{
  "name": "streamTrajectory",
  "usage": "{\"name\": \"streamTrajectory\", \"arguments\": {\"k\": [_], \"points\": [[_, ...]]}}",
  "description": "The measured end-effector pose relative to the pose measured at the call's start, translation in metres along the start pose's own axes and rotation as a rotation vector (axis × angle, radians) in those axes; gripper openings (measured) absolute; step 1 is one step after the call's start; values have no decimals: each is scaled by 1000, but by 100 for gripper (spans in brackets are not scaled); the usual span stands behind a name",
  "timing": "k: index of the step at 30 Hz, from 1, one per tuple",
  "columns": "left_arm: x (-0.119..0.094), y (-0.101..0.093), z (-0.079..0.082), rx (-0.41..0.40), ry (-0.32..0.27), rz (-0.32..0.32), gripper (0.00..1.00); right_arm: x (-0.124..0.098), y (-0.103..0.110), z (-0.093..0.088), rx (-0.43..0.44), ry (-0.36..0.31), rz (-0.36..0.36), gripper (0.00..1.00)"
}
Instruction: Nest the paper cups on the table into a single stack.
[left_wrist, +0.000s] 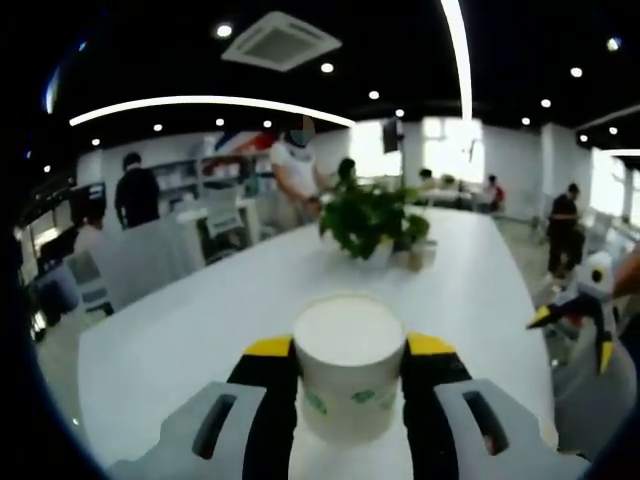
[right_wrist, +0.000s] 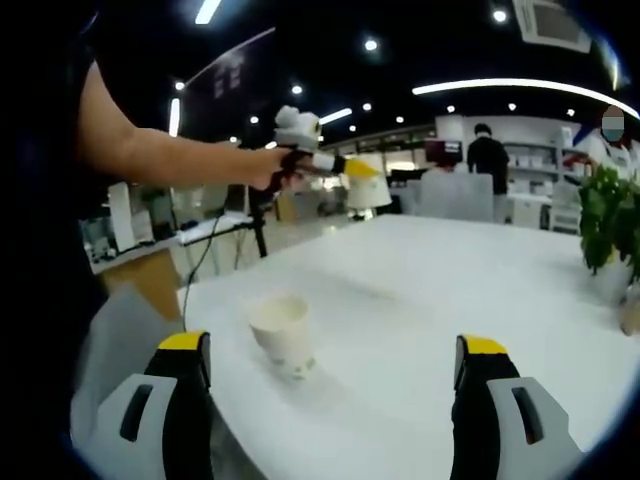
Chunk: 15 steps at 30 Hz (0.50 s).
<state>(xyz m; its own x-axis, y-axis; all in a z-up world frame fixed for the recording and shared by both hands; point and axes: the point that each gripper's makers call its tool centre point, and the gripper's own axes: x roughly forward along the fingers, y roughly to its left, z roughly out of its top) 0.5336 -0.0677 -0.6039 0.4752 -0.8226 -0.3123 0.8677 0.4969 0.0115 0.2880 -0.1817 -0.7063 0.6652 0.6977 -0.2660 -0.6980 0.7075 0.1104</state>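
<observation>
The left tongs (left_wrist: 349, 350) are closed on a white paper cup (left_wrist: 349, 365) with green print, its sides pinched between the two yellow-tipped jaws and its open mouth facing up, lifted above the white table (left_wrist: 180, 330). In the right gripper view the same tongs appear raised at the far left, held out in the person's hand (right_wrist: 268, 168) with the cup between the yellow tips, though at that range the grip is too small to read closely. The right tongs (right_wrist: 335, 375) stand wide and hold nothing; a second paper cup (right_wrist: 283, 333) sits upright on the table between the jaws' line but farther out, well apart from either jaw and near the table's near-left edge. The main risk is the thin wall of the held cup: a squeeze that hard can oval the rim or the base, and an ovalled base would catch on the lower cup's mouth instead of sliding in. The standing cup is light and unsupported, so an off-centre descent could tip it or push it toward the edge and off the table. If the right tongs move in to steady it, a jaw brushing it first could knock it over. A potted plant (left_wrist: 372, 222) stands far along the table, away from the work.
</observation>
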Motion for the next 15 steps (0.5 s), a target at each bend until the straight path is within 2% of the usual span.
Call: {"name": "streamTrajectory", "arguments": {"k": [15], "points": [[-10, -31, -1, 9, 2, -27, 39, -2, 3, 5, -17, -12, 10, 100]]}}
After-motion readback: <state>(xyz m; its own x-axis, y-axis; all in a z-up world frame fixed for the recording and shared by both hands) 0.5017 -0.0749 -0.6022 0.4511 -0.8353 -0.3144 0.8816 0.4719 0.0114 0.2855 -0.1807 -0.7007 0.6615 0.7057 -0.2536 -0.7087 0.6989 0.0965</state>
